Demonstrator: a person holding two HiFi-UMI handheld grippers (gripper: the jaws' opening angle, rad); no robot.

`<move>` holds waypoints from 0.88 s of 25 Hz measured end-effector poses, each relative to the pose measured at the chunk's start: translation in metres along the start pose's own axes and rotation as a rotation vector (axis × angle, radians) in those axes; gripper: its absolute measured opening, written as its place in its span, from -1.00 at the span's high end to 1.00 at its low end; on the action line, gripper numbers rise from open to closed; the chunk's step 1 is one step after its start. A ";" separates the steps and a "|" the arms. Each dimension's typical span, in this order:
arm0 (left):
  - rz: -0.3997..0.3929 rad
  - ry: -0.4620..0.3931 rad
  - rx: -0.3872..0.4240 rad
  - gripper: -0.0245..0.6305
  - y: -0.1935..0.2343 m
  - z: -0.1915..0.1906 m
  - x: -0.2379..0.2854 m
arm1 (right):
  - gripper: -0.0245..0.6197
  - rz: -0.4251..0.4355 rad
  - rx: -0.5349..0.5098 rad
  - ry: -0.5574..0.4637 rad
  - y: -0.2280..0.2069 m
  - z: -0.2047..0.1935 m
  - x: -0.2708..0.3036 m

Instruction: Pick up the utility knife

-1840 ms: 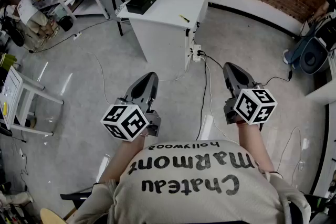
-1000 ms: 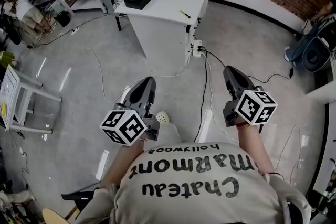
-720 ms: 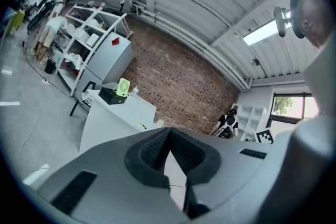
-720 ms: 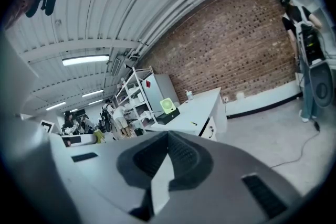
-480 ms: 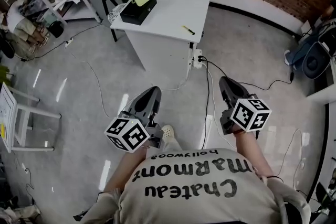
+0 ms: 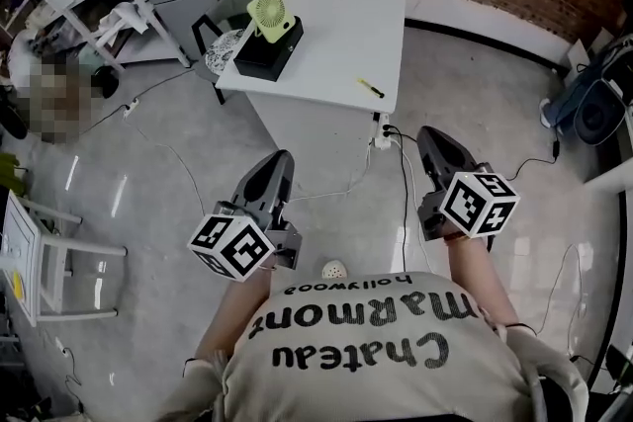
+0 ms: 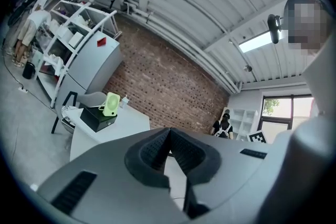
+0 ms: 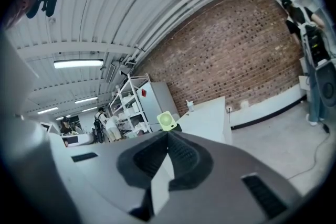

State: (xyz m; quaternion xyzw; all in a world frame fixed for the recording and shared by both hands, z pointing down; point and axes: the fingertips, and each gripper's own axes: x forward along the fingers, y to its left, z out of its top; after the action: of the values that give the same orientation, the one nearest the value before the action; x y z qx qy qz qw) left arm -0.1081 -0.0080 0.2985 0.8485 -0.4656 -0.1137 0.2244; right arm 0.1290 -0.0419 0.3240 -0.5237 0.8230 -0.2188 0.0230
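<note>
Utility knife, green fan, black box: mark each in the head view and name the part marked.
utility knife [image 6: 371,88], head view, middle of its yellow body
green fan [image 6: 269,14], head view, centre of its round grille
black box [image 6: 263,58], head view, its top face

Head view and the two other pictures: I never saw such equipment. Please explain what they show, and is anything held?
A person holds a hand tool with a claw in each hand. The head view looks down from a camera on the head and shows the left claw and the right claw. The other two pictures look along each claw. Both claws are shut and empty. Ahead stands a white table with a green fan on a black box, and a small yellow knife.
</note>
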 end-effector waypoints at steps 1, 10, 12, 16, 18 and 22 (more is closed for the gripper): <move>-0.005 -0.002 0.004 0.93 0.006 0.004 0.004 | 0.91 -0.006 0.000 -0.004 0.001 0.002 0.007; 0.027 0.041 -0.014 0.93 0.080 -0.005 0.011 | 0.91 -0.074 0.034 0.113 -0.004 -0.061 0.053; 0.035 0.069 -0.024 0.93 0.091 -0.013 0.011 | 0.91 -0.091 0.053 0.147 -0.008 -0.077 0.058; 0.023 0.141 -0.057 0.93 0.103 -0.037 0.009 | 0.91 -0.120 0.074 0.195 -0.017 -0.098 0.067; 0.026 0.163 -0.077 0.93 0.110 -0.046 0.008 | 0.91 -0.128 0.069 0.213 -0.021 -0.103 0.073; 0.042 0.159 -0.094 0.93 0.124 -0.045 0.009 | 0.91 -0.122 0.057 0.215 -0.024 -0.098 0.093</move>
State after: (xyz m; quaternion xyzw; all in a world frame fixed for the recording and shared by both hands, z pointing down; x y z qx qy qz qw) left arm -0.1766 -0.0610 0.3987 0.8334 -0.4583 -0.0631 0.3024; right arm 0.0810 -0.0987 0.4397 -0.5455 0.7806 -0.2982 -0.0641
